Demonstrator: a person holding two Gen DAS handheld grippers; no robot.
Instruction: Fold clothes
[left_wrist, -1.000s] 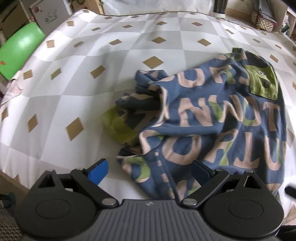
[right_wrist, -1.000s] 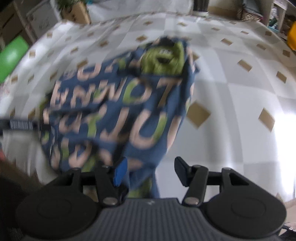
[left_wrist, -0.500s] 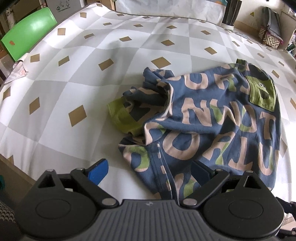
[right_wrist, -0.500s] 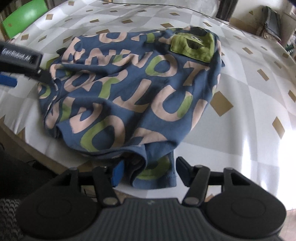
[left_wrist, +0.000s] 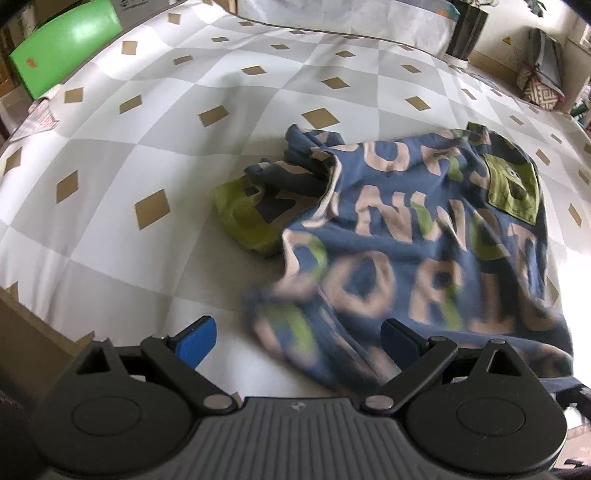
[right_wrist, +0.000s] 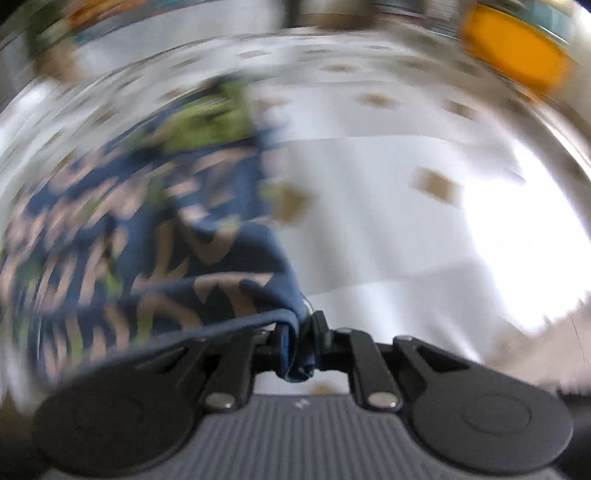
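A blue shirt (left_wrist: 424, 229) with big pink and green letters and a green chest pocket (left_wrist: 513, 188) lies rumpled on the checked bedspread (left_wrist: 184, 92). A yellow-green part of it (left_wrist: 243, 218) sticks out on the left. My left gripper (left_wrist: 295, 338) is open over the shirt's blurred near hem, which lies between its fingers without being pinched. In the right wrist view, heavily blurred, the jaws of my right gripper (right_wrist: 301, 332) are closing on a bunched fold of the shirt (right_wrist: 207, 240) at its near edge, and the pads press on the cloth.
A green board (left_wrist: 66, 48) leans past the bed's far left corner. A dark vase (left_wrist: 465, 33) and a patterned bag (left_wrist: 543, 81) stand beyond the far edge. The bed's wooden front edge (left_wrist: 29, 332) shows lower left. An orange object (right_wrist: 513, 55) blurs at upper right.
My right gripper has closed from half open onto the shirt's near hem and is swinging, so its view is blurred. The shirt's near edge under my left gripper has shifted and blurs.
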